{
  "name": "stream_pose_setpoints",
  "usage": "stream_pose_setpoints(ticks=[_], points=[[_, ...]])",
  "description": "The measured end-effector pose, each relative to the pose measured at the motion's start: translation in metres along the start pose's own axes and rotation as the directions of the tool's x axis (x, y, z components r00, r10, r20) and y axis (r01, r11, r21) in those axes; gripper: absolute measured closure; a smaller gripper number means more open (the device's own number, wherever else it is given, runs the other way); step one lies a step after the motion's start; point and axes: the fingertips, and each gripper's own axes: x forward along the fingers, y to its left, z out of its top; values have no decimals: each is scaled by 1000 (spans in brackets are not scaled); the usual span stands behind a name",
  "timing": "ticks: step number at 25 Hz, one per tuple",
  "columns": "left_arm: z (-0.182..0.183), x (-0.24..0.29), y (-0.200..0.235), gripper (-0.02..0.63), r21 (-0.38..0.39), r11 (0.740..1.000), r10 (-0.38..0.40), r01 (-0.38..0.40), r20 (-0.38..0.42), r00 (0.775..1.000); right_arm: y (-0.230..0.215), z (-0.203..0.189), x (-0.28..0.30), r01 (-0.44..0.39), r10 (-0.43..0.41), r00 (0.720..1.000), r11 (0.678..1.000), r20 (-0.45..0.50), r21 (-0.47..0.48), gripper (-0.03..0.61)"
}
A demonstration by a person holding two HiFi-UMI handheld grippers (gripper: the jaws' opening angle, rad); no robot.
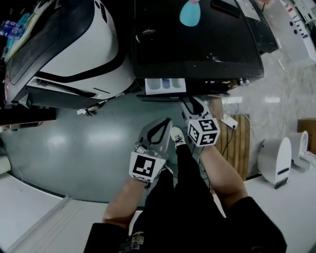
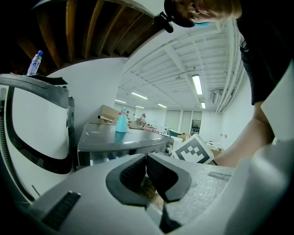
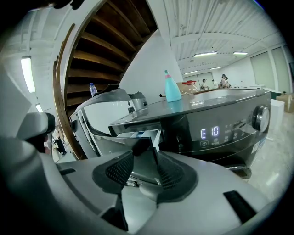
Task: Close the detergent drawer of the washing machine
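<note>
The black washing machine (image 1: 197,44) stands ahead with its detergent drawer (image 1: 165,85) pulled out, its white and blue compartments showing. In the right gripper view the drawer (image 3: 140,134) juts out left of the lit display. My right gripper (image 1: 189,102) sits just below the drawer's right end. Its jaws stand open and the right gripper (image 3: 144,160) frames the drawer's dark front corner; I cannot tell if it touches. My left gripper (image 1: 165,122) hangs lower and to the left, over the floor. The left gripper (image 2: 146,160) is shut on nothing.
A white machine (image 1: 74,49) with its round door open stands left of the black one. A blue spray bottle (image 1: 190,12) sits on the black machine's top. A wooden panel (image 1: 239,138) and a white appliance (image 1: 276,160) are at the right. The person's shoe (image 1: 177,136) is between the grippers.
</note>
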Motion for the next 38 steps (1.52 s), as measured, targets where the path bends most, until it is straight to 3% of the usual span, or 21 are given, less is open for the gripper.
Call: stream_pose_setpoints(ticks=[24,30,34,38], points=[[0,26,22,609,-18,1000,9,-9,-11,1000,-21,23,42,52,-55,998,987,15,149,408],[-2,25,25,609,-20,1000,10,-10,-17,1000,-25,24,46,71,-76,997,963,7,259,403],[-3,23,28,609,-21,1000,13,-13,-19,1000,-25,22,49,73,-82,997,925,7,372,400],[-3,19,29,609,-22,1000,15,-15,-17,1000,-25,21,49,81,-92,996,916,8,393,399]])
